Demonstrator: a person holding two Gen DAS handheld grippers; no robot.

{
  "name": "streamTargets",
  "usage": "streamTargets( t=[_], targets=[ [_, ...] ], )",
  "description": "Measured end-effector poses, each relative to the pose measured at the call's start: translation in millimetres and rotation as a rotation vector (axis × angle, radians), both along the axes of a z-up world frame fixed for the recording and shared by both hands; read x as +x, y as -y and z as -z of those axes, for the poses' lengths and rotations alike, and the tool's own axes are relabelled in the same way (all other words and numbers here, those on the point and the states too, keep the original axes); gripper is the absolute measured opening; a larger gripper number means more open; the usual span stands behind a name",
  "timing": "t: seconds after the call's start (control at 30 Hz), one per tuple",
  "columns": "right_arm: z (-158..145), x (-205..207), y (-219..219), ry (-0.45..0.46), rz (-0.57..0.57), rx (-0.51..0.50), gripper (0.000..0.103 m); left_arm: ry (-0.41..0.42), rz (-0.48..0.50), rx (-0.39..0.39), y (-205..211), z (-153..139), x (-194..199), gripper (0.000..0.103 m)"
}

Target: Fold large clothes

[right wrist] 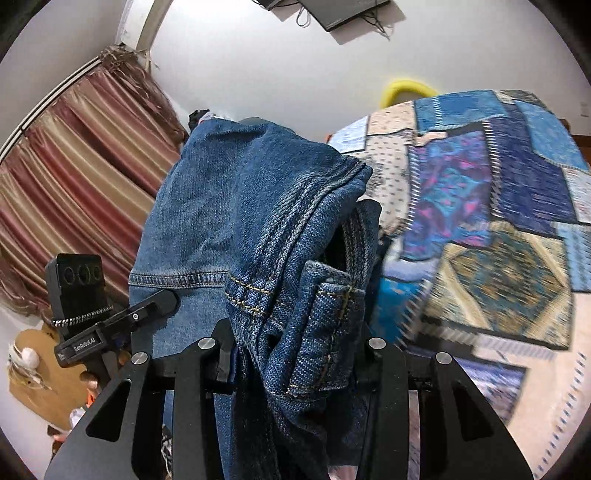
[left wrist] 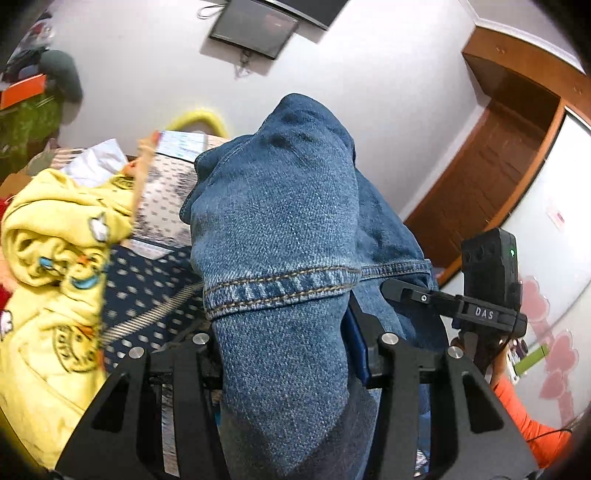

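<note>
My left gripper (left wrist: pixel 291 354) is clamped on a pair of blue jeans (left wrist: pixel 280 229); the denim bunches up between the black fingers (left wrist: pixel 391 354) and rises in front of the lens, its stitched hem running across just above them. The cloth hides most of the middle of the view. To the left I see a crumpled yellow garment (left wrist: pixel 55 258) with cartoon prints, lying on a bed (left wrist: pixel 155 288) covered in dark blue dotted and pale patterned fabric. To the right my other gripper (left wrist: pixel 480 295) shows, close beside the jeans, with an orange sleeve (left wrist: pixel 524 417) below it. Behind are a white wall (left wrist: pixel 369 66), a dark screen (left wrist: pixel 255 31) mounted on it, and a brown wooden door frame (left wrist: pixel 491 147).
</note>
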State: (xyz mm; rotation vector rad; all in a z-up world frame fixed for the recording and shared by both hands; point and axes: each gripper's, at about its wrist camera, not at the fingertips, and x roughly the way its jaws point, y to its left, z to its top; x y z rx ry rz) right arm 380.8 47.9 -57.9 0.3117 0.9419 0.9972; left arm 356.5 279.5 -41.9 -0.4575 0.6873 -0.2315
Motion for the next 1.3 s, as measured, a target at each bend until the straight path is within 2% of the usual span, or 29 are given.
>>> streamTargets(
  t=[0.07,0.23,0.37,0.5,0.53,0.63,0.73,0.87,0.97,1.03,1.13,1.2,1.3],
  targets=[
    [8.1,4.0,-18.8,0.007,0.001,0.006,0.037,-0.001,-0.015,-0.001,-22.0,9.0,5.9,0.047],
    [43.5,19.5,-61.9,-0.052,0.017,0.015,0.037,-0.048,-0.044,0.006,-64.2,47.4,24.8,0.047],
    [85.3,33.2,-89.2,-0.096,0.030,0.001,0.037,-0.157,-0.087,-0.022,-90.4,101.3,47.3,0.047],
    [135.2,41.2,-112.2,-0.173,0.052,-0.086,0.037,-0.264,-0.114,-0.014,-102.4,157.8,61.4,0.050],
    [144.0,42.2,-115.8,-0.175,0.052,-0.107,0.037,-0.262,-0.116,-0.004,-103.1,164.6,61.5,0.053],
    [152.6,44.6,-113.8,-0.155,0.046,-0.116,0.038,-0.207,-0.110,-0.004,-103.7,169.2,55.3,0.060],
    [148.6,45.0,-111.1,-0.152,0.028,-0.149,0.041,-0.239,-0.129,-0.017,-105.9,173.2,54.7,0.067],
    [138.8,30.8,-101.4,-0.121,0.049,-0.220,0.050,-0.246,-0.184,-0.007,-103.5,168.6,40.5,0.069],
    [134.7,19.8,-95.8,-0.111,0.052,-0.265,0.054,-0.242,-0.198,0.055,-91.4,158.4,24.3,0.069],
    [135.6,13.8,-95.0,-0.084,0.042,-0.309,0.057,-0.251,-0.196,0.115,-82.3,152.6,12.0,0.073],
    [133.7,1.8,-91.3,-0.029,0.040,-0.377,0.067,-0.250,-0.205,0.204,-71.7,148.2,-4.8,0.078],
    [133.3,-5.6,-87.2,-0.005,0.034,-0.406,0.073,-0.254,-0.218,0.242,-67.8,146.2,-16.9,0.086],
    [132.7,-19.8,-78.8,0.011,0.018,-0.449,0.074,-0.299,-0.224,0.280,-62.1,150.0,-37.1,0.086]
  ],
)
